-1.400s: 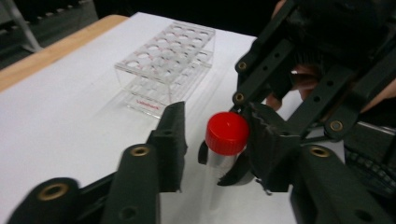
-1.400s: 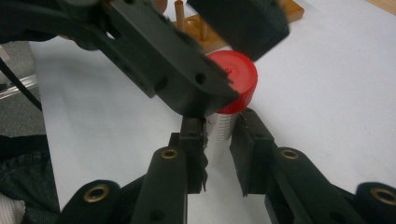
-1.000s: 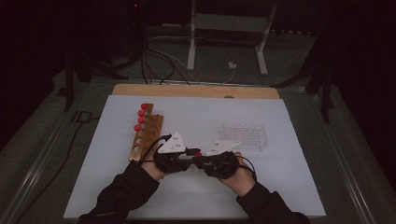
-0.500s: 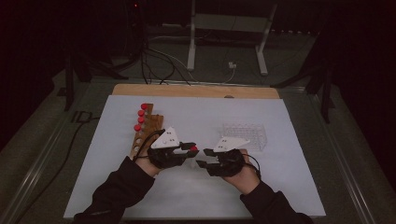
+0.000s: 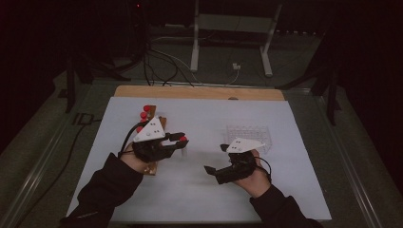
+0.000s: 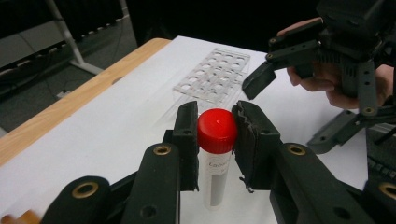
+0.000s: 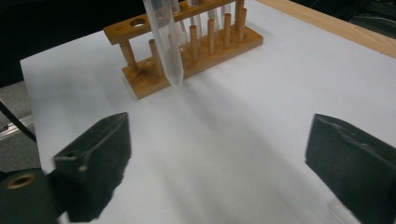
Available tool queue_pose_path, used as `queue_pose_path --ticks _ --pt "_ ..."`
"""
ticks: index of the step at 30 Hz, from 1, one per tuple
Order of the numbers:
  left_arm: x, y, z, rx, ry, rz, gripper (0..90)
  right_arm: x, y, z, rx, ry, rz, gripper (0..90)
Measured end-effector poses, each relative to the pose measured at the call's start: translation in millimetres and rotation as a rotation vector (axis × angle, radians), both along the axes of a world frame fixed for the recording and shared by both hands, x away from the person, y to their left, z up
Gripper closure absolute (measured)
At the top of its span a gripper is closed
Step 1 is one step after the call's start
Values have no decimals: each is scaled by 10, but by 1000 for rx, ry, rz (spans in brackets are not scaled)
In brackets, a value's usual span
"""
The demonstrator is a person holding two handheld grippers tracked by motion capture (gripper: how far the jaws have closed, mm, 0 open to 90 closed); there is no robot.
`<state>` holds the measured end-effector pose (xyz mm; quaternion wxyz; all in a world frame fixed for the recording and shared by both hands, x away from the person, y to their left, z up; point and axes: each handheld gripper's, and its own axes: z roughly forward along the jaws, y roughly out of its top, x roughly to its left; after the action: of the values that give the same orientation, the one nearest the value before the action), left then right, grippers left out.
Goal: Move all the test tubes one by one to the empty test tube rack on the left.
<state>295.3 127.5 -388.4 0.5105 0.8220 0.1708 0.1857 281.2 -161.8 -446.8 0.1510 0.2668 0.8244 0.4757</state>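
Note:
My left gripper (image 5: 179,142) is shut on a clear tube with a red cap (image 6: 216,130), its pads just under the cap, and the tube (image 6: 214,182) hangs upright above the white sheet. Through the right gripper view the tube's pointed lower end (image 7: 166,42) hangs in front of the wooden rack (image 7: 187,51). My right gripper (image 5: 216,159) stands to the right of the tube; its jaws have just been opening and nothing is between them (image 7: 224,149). The wooden rack (image 5: 161,121) beside the left hand holds several red-capped tubes (image 5: 145,114).
A clear plastic rack (image 5: 249,133) with many holes stands beyond the right hand, also seen past the tube as the clear rack (image 6: 212,77). A white sheet (image 5: 285,190) covers the table, with a wooden board edge (image 5: 199,92) at the far side. Cables and a stand lie beyond.
The two grippers met at the tube a second ago. The right gripper has let go, opened and drawn back to the right. The left gripper has risen with the tube.

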Motion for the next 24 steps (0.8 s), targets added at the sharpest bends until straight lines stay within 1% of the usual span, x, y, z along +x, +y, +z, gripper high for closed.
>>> queue_pose_path --ticks 4,6,12,18,21,24 --pt "-11 109 55 -4 -8 30 722 -7 -29 1 4 -2 10 0" --pt "-20 172 82 -9 -11 43 722 -13 -48 1 16 -2 13 0" --pt "-54 360 155 -12 -28 89 722 -19 -99 -26 13 -4 5 0" --pt "-91 560 229 -10 -48 145 722 -33 -144 -5 43 -17 2 0" --pt "-102 662 246 -10 -55 178 722 -33 -162 2 53 -20 -1 0" --pt "-114 760 225 -6 -64 210 722 -36 -165 -7 51 -26 0 0"
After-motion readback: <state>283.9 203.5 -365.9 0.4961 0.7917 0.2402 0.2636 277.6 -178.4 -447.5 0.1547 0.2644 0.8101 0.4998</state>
